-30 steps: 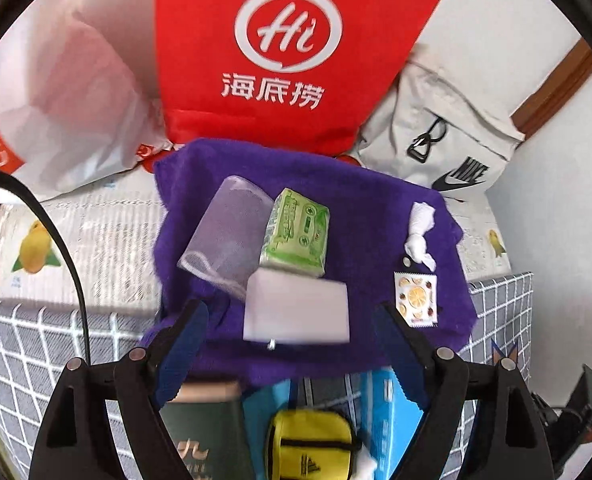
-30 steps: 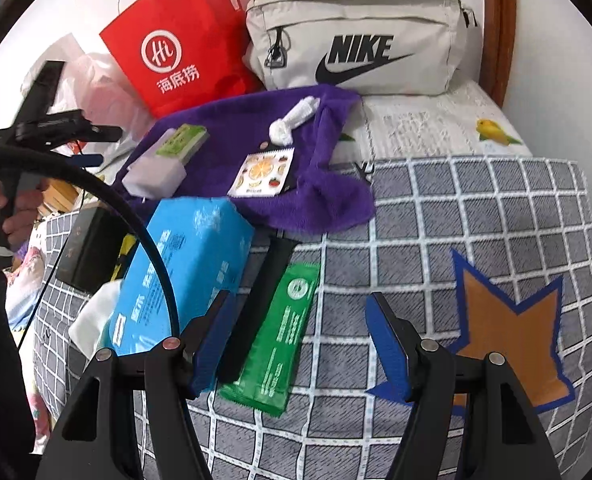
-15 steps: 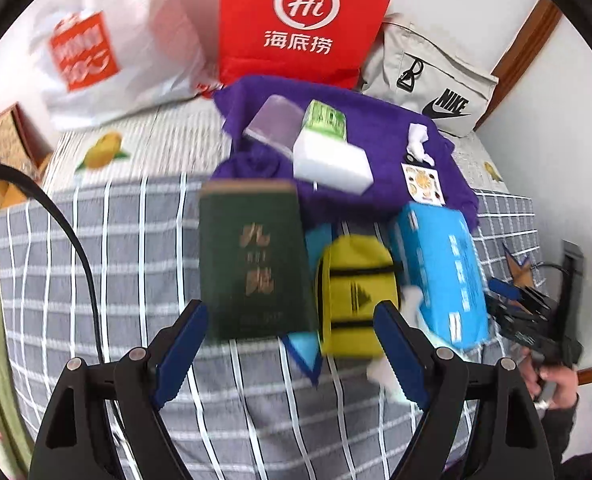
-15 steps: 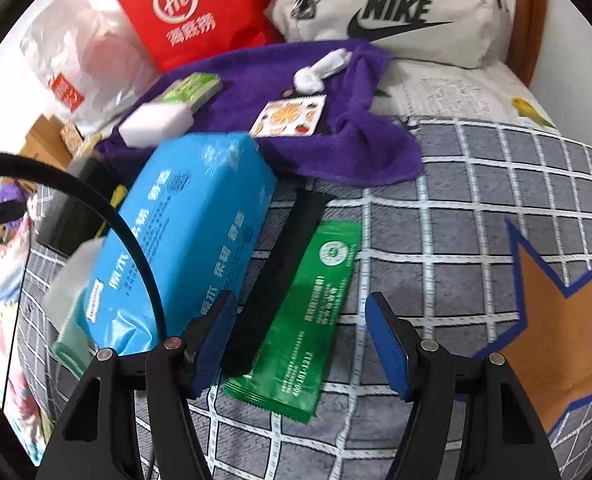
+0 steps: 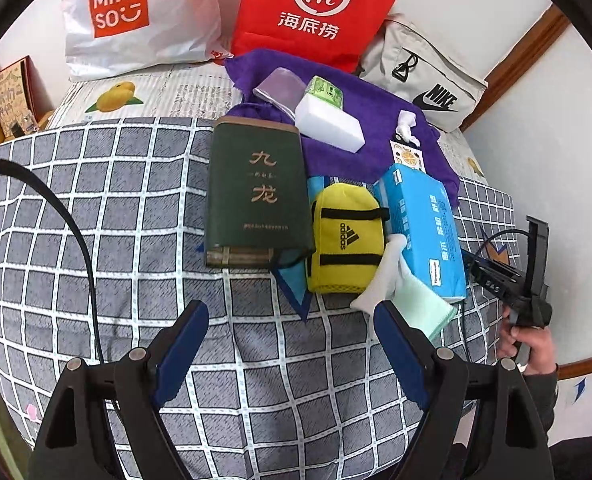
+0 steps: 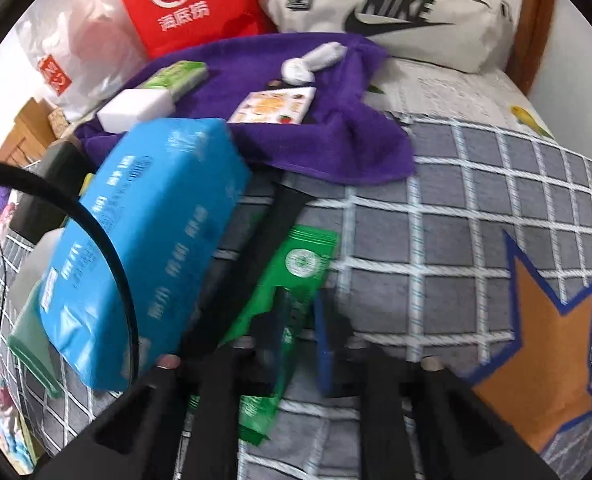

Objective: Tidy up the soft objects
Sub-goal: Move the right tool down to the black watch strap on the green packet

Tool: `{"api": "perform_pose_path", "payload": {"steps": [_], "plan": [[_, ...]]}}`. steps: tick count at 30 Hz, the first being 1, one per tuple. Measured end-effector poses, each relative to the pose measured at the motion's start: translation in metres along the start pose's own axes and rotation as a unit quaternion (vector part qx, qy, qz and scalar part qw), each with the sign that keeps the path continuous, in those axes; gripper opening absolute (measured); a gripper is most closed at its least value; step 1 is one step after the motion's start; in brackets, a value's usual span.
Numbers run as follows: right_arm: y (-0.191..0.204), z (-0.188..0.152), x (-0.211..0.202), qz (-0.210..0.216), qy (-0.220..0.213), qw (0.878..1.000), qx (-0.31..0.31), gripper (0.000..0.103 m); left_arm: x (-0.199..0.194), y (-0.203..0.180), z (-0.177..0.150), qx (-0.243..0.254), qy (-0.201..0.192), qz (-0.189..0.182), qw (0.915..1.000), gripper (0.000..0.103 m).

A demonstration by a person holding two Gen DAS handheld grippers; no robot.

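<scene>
Grey checked cover (image 5: 135, 208), one, spread over bed, bearing all items.

Purple towel (image 5: 360, 92), one, at far end; on it: one white sponge block (image 5: 330, 124), one green tissue pack (image 5: 326, 90), one clear pouch (image 5: 277, 88), one white knotted cloth (image 5: 407, 124), one fruit-print card (image 5: 407, 156).

Dark green box (image 5: 255, 196), one, gold characters, flat, just left of yellow pouch.

Yellow Adidas pouch (image 5: 346, 236), one, between box and blue pack, touching both.

Blue tissue pack (image 5: 424, 224), one, large, far end resting on towel edge.

Pale green cloth (image 5: 424, 304), one, with white cloth (image 5: 384, 276), one, poking from under blue pack.

Green sachet (image 6: 291, 280), one, flat beside black strip (image 6: 263, 256), one, right of blue pack.

Orange star patches, blue-edged: one seen whole (image 6: 544, 344) on cover.

Bags against wall, three: Miniso bag (image 5: 135, 16), red Hi bag (image 5: 316, 8), Nike bag (image 5: 428, 76).

Left gripper (image 5: 291, 344): spread wide, holding nothing, hovering over bare cover near side of the row.

Right gripper (image 6: 302, 340): blue pads drawn close together over near end of sachet; whether pinching it, cannot tell, view blurred. Gloveless hand (image 5: 532, 344) on its handle at cover's right edge.
</scene>
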State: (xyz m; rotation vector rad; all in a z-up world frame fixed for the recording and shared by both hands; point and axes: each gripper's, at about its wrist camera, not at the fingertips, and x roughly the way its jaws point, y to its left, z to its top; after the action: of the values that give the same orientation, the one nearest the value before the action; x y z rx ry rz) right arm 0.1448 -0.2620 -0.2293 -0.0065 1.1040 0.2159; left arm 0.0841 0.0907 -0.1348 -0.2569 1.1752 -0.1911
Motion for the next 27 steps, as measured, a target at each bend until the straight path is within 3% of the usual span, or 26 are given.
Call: {"api": "perform_pose_path", "payload": {"steps": [5, 9, 10, 14, 19, 20, 22, 24, 27], "plan": [[-0.015, -0.003, -0.006, 0.025, 0.02, 0.999, 0.021, 0.013, -0.001, 0.007, -0.008, -0.018, -0.004, -0.01, 0.9998, 0.083], [-0.01, -0.004, -0.013, 0.065, 0.016, 0.997, 0.039, 0.059, 0.002, 0.009, -0.011, -0.021, -0.001, -0.012, 0.9997, 0.083], [-0.007, -0.003, -0.013, 0.074, 0.011, 0.996, 0.039, 0.06, 0.003, 0.01, -0.012, -0.024, 0.001, -0.013, 0.9996, 0.083], [0.008, 0.003, 0.001, 0.047, 0.019, 0.999, 0.02, 0.061, 0.0, 0.012, -0.015, -0.019, 0.004, -0.009, 0.9998, 0.083], [0.019, 0.005, 0.008, 0.034, -0.012, 0.999, -0.019, 0.069, -0.006, 0.02, -0.018, -0.034, -0.002, -0.016, 0.9993, 0.084], [0.02, 0.004, 0.009, 0.033, -0.021, 0.999, -0.029, 0.068, -0.006, 0.021, -0.019, -0.037, -0.003, -0.018, 0.9991, 0.084], [0.022, 0.003, 0.011, 0.012, -0.025, 0.998, -0.056, 0.053, -0.006, 0.021, -0.02, -0.038, -0.001, -0.017, 0.9991, 0.084], [0.028, 0.0, 0.009, -0.016, -0.022, 0.995, -0.094, 0.051, -0.006, 0.021, -0.022, -0.034, -0.002, -0.017, 0.9993, 0.084], [0.016, 0.0, 0.005, -0.003, -0.004, 0.997, -0.073, 0.043, -0.004, 0.02, -0.026, -0.03, 0.001, -0.014, 0.9995, 0.084]]}}
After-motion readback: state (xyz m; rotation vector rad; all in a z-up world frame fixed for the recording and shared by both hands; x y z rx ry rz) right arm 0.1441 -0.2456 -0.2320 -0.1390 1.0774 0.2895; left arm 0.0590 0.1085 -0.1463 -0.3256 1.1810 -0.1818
